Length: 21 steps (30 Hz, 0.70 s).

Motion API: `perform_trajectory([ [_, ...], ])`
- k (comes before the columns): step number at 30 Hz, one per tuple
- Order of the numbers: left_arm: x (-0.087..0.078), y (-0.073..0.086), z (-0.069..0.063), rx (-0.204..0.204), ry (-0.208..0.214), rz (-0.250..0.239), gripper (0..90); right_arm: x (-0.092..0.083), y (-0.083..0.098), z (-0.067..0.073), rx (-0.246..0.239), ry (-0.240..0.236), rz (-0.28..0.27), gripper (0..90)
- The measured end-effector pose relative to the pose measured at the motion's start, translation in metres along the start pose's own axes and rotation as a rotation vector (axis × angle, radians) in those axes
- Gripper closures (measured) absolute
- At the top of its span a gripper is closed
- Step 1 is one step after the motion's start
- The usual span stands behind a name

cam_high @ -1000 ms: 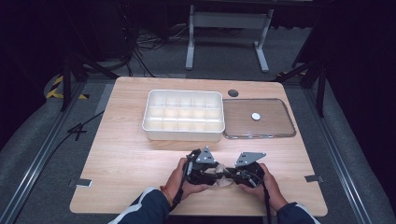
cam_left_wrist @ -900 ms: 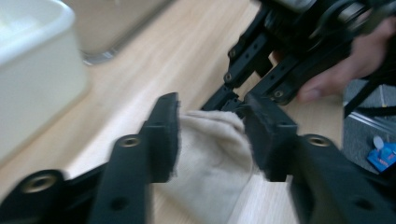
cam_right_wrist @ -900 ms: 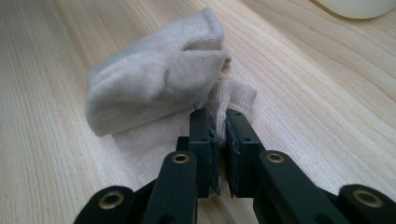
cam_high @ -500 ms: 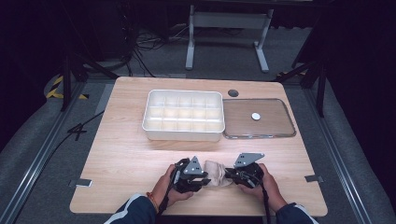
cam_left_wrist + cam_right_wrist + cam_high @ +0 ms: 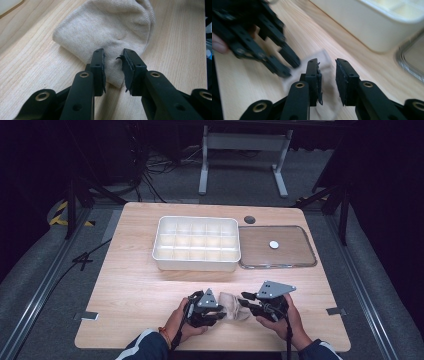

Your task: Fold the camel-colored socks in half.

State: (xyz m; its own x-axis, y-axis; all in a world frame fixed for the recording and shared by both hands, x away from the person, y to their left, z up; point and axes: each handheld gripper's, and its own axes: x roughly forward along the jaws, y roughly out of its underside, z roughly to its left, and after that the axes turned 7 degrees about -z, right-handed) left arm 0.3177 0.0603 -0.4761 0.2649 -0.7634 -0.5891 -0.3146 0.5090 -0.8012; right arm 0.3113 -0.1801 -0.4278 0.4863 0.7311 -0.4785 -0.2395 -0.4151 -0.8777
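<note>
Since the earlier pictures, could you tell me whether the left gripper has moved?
Yes. In the high view the left gripper has shifted down-left, toward the table's near edge and farther from the white compartment box. Its jaws, just closing, stand around the beige sock.

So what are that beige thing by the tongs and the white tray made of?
Beige piece: soft knitted fabric, matte; fine ribbing and folds show, probably a sock. White tray: looks like moulded plastic, smooth with a slight sheen, thin divider walls.
</note>
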Motion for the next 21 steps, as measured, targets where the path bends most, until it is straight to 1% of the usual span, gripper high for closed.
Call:
perform_trajectory([
  [1, 0.0, 0.0, 0.0, 0.006, -0.002, 0.003, 71.4, 0.001, -0.002, 0.004, -0.008, -0.012, -0.011, 74.6],
  [2, 0.0, 0.0, 0.0, 0.01, -0.001, -0.003, 71.1, 0.003, -0.005, 0.01, -0.028, -0.014, -0.015, 75.8],
  [4, 0.0, 0.001, 0.001, 0.013, 0.002, -0.005, 70.6, 0.009, -0.008, 0.019, -0.073, 0.001, 0.006, 78.9],
  [5, 0.0, 0.0, 0.0, 0.017, -0.004, -0.001, 70.5, 0.012, -0.008, 0.022, -0.08, -0.002, 0.012, 80.6],
  [6, 0.0, 0.001, -0.001, 0.009, -0.006, 0.0, 70.5, 0.014, -0.008, 0.024, -0.083, -0.012, 0.023, 81.4],
  [7, 0.0, 0.0, -0.001, 0.012, -0.01, 0.002, 70.5, 0.018, -0.006, 0.027, -0.101, -0.028, 0.043, 82.2],
  [8, 0.0, 0.0, -0.002, 0.013, -0.012, 0.003, 70.4, 0.022, -0.004, 0.03, -0.135, -0.023, 0.08, 82.6],
  [10, -0.001, 0.0, -0.001, 0.021, -0.016, 0.009, 70.1, 0.026, 0.002, 0.03, -0.157, -0.026, 0.143, 82.6],
  [11, 0.0, 0.001, -0.001, 0.019, -0.019, 0.004, 69.8, 0.027, 0.008, 0.027, -0.154, -0.019, 0.18, 81.7],
  [13, -0.001, 0.002, 0.001, -0.002, -0.02, 0.005, 68.0, 0.025, 0.016, 0.021, -0.166, 0.014, 0.228, 80.5],
  [14, -0.001, 0.003, 0.002, -0.03, -0.017, 0.005, 66.8, 0.023, 0.021, 0.018, -0.164, 0.022, 0.234, 80.4],
  [15, -0.001, 0.003, 0.003, -0.035, -0.02, 0.002, 65.0, 0.02, 0.025, 0.014, -0.131, 0.005, 0.218, 80.3],
  [16, -0.001, 0.004, 0.003, -0.051, -0.022, 0.002, 63.1, 0.018, 0.026, 0.012, -0.116, 0.001, 0.213, 80.4],
  [17, -0.002, 0.004, 0.003, -0.06, -0.026, 0.002, 61.9, 0.018, 0.028, 0.012, -0.107, -0.009, 0.208, 80.4],
  [19, -0.003, 0.004, 0.003, -0.07, -0.042, -0.001, 57.3, 0.019, 0.031, 0.012, -0.097, -0.005, 0.196, 80.6],
  [21, -0.006, 0.006, 0.002, -0.089, -0.07, -0.003, 51.7, 0.02, 0.031, 0.011, -0.088, -0.008, 0.191, 80.8],
])
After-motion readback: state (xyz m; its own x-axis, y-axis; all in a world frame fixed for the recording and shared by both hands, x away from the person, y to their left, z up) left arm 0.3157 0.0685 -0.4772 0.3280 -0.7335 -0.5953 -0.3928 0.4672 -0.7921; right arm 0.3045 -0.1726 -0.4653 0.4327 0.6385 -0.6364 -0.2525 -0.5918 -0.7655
